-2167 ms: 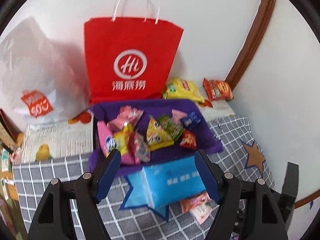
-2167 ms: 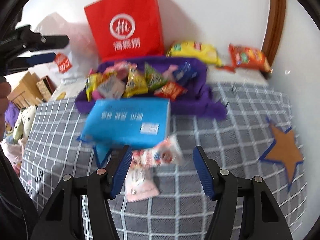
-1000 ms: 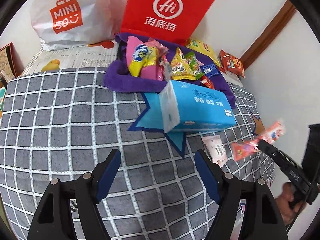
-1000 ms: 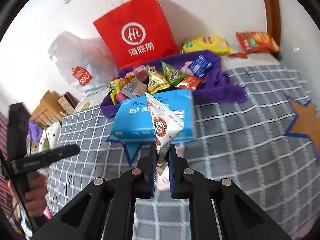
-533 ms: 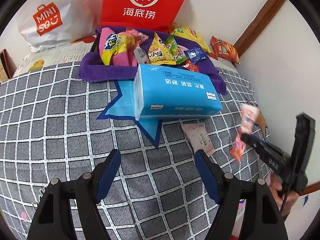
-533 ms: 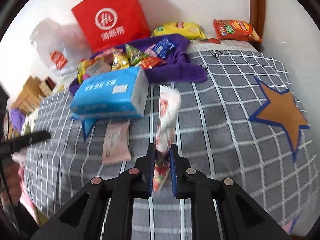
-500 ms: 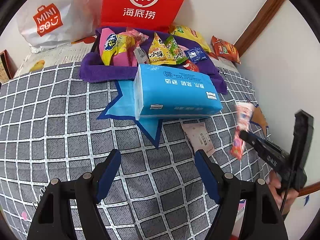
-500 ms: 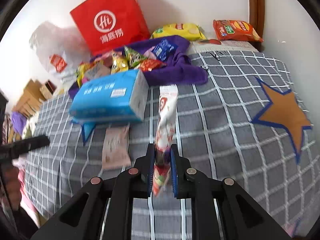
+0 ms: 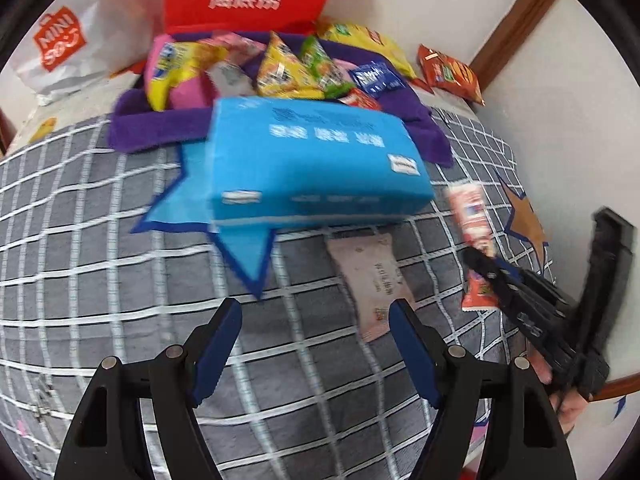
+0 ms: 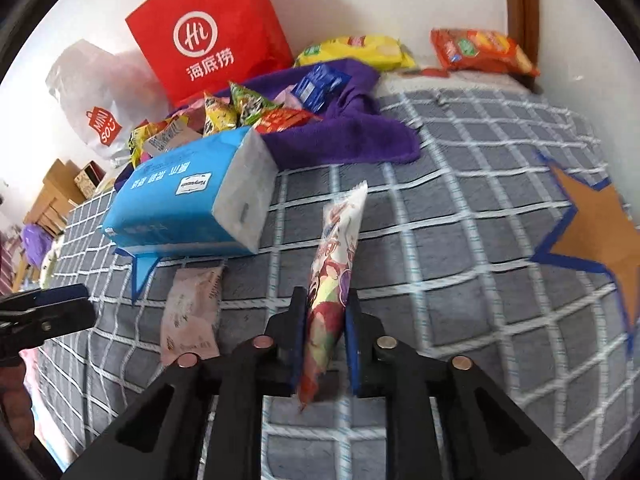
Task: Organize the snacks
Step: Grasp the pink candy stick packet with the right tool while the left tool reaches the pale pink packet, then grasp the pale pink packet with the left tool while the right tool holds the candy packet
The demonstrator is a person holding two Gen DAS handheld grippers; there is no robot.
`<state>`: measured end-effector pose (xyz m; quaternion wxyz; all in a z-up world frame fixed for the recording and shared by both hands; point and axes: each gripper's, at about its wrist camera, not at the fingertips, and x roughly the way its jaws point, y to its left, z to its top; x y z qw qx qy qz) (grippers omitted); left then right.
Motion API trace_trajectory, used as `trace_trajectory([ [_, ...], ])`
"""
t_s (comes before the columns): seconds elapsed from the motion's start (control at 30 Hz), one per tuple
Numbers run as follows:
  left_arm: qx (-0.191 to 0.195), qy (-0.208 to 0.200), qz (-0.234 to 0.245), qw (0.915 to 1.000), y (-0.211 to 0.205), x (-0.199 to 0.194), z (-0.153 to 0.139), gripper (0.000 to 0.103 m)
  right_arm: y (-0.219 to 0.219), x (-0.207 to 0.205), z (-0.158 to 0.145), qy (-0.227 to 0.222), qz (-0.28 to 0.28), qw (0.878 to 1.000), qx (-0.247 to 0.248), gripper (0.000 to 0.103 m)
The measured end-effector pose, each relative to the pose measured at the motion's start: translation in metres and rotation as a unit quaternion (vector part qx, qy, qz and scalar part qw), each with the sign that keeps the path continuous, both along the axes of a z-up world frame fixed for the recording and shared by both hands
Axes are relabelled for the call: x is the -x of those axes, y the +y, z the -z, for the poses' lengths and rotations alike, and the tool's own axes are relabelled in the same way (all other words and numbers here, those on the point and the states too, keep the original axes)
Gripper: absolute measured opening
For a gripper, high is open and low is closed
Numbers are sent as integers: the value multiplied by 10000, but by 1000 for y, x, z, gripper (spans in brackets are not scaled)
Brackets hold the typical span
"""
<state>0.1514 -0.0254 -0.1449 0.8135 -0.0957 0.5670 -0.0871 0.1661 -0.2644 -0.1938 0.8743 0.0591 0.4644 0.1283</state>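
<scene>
Centrally, purple tray (image 9: 160, 128) (heaped snack packets (image 9: 288, 68)).

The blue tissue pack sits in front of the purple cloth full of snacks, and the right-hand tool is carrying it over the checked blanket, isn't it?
Not quite. The blue tissue pack does sit in front of the purple cloth, but it rests on the checked blanket. In the right wrist view, the right gripper has its jaws shut on a long snack packet, not the tissue pack.

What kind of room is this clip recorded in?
Probably a bedroom at home: a grey checked star-patch bedspread set into a corner, shopping bags against the wall, snack packets piled on a purple towel.
</scene>
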Motion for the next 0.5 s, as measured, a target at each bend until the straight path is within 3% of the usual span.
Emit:
trace_trajectory([
  [0.27,446,272,-65,9986,-28,-14,28,72,-40,34,-25,-447,79,9981,426,17],
  [0.5,-1,30,-302,9995,-47,-17,35,63,-61,47,-26,-379,138,9983,418,17],
])
